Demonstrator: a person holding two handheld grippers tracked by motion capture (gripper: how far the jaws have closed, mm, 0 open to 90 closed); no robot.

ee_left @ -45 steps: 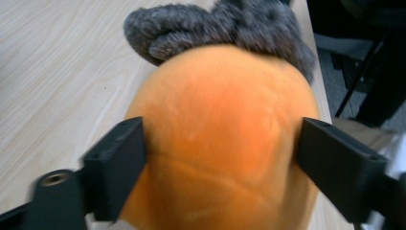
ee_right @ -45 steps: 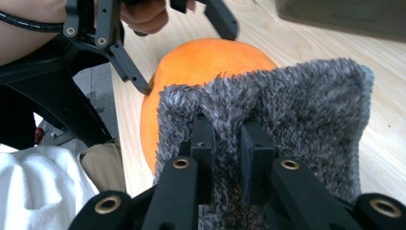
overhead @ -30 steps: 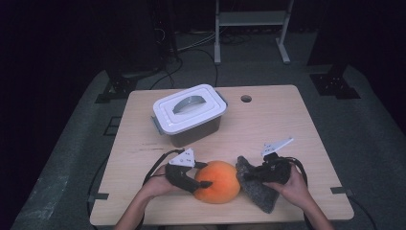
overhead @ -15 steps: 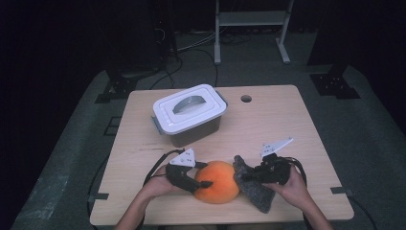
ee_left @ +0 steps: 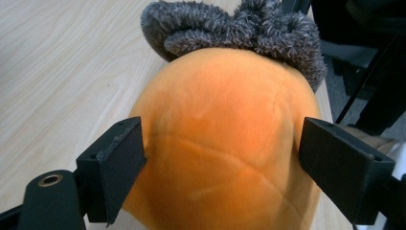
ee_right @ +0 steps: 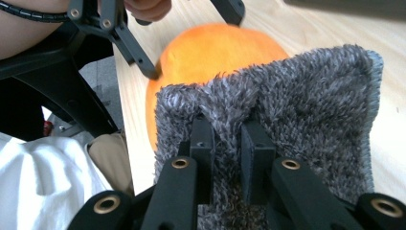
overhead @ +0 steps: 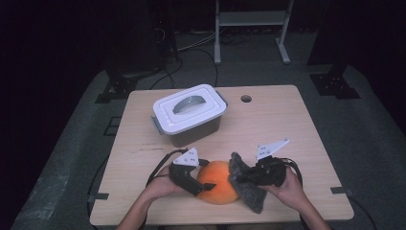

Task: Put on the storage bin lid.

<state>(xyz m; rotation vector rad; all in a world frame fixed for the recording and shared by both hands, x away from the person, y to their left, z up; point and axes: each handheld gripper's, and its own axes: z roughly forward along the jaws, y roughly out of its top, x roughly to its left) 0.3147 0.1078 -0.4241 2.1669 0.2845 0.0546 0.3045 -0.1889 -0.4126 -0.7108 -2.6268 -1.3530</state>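
The left tool [ee_left: 220, 167] straddles the soft orange plush ball [ee_left: 225, 143], jaws pressing its yielding sides, while the right tool [ee_right: 225, 143] pinches the limp grey cloth [ee_right: 297, 110], likely light, best gripped mid-fold.

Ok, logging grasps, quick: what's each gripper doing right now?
Left gripper: fingers spread around the orange plush ball, gripping its sides.
Right gripper: shut on the grey fuzzy cloth.

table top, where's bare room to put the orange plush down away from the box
The table is bare right of the lidded box, from the round hole to the right edge, and along the left edge. The near middle is crowded: orange plush, grey cloth, both grippers.
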